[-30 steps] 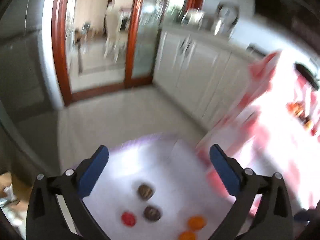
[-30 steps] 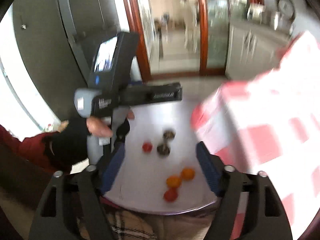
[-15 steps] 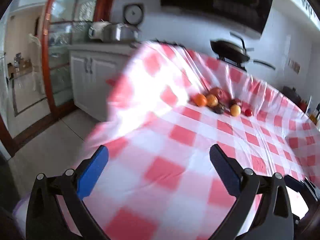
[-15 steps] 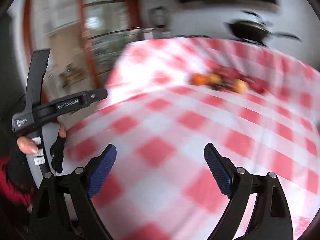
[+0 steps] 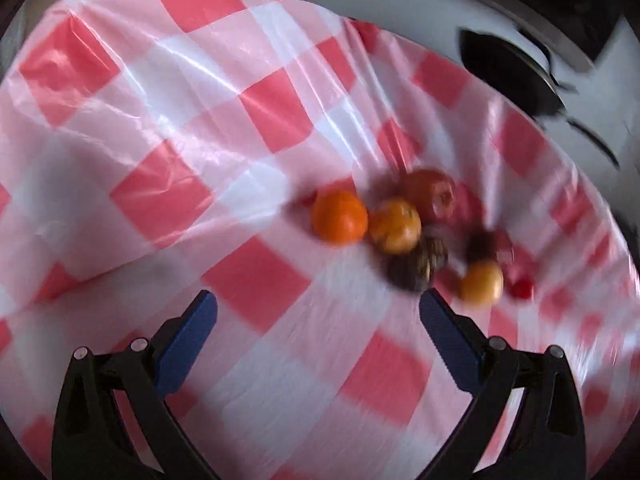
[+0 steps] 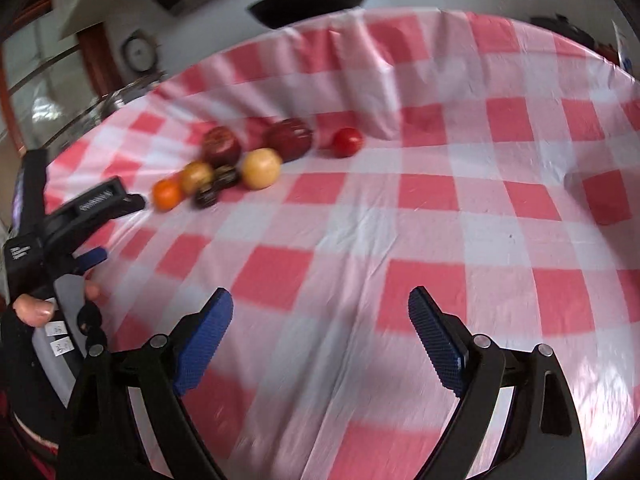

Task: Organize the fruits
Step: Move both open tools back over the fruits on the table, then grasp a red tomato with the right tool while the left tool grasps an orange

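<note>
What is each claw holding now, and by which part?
Nothing is held. The left claw and right claw are open and empty, apart from the fruits.

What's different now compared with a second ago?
Both grippers swung away from a small white table toward the checkered table and closed in on the fruit pile. Left gripper and right gripper remain open and empty; no fruit visibly moved.
</note>
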`<state>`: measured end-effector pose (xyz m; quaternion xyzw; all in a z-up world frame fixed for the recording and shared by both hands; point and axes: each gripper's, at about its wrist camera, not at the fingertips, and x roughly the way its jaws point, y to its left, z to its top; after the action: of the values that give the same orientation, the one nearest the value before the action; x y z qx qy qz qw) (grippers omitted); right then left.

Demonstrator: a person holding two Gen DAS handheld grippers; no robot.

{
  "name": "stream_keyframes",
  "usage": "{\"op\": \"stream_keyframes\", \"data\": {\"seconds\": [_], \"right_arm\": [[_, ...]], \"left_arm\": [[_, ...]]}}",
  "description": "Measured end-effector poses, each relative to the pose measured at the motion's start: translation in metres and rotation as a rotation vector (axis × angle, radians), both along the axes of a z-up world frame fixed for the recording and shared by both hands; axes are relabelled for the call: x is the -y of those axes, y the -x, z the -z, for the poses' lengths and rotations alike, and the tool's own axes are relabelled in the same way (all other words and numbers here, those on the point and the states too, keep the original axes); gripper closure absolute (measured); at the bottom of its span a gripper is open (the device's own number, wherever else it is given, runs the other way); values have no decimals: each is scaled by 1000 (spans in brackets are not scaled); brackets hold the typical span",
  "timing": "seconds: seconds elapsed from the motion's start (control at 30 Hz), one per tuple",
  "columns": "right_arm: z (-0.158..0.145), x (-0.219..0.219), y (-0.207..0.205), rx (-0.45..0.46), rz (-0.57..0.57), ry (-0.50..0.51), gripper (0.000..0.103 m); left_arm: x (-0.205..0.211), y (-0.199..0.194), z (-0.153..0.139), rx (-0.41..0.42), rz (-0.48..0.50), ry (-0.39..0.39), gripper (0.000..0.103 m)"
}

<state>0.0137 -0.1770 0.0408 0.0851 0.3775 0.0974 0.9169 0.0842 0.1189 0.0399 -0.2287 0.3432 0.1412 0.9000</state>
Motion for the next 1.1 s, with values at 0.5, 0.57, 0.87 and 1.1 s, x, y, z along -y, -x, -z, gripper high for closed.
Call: {"op": "stream_keyframes", "data": {"seconds": [0.5, 0.57, 0.87, 1.1], "right_arm": [[3, -18, -155, -50, 45, 117, 35], [5, -26, -176, -61, 50, 156, 37], [11, -37, -207, -94, 64, 217, 64], [-11, -24, -135, 19, 102, -36, 64]], "left_arm": [[-33, -10, 16, 105, -27, 179, 2], [-38, -10, 19, 94, -32, 213, 2], [-36, -15, 23, 68, -24, 203, 2], [-34, -13, 20, 61, -25, 162, 2]]}}
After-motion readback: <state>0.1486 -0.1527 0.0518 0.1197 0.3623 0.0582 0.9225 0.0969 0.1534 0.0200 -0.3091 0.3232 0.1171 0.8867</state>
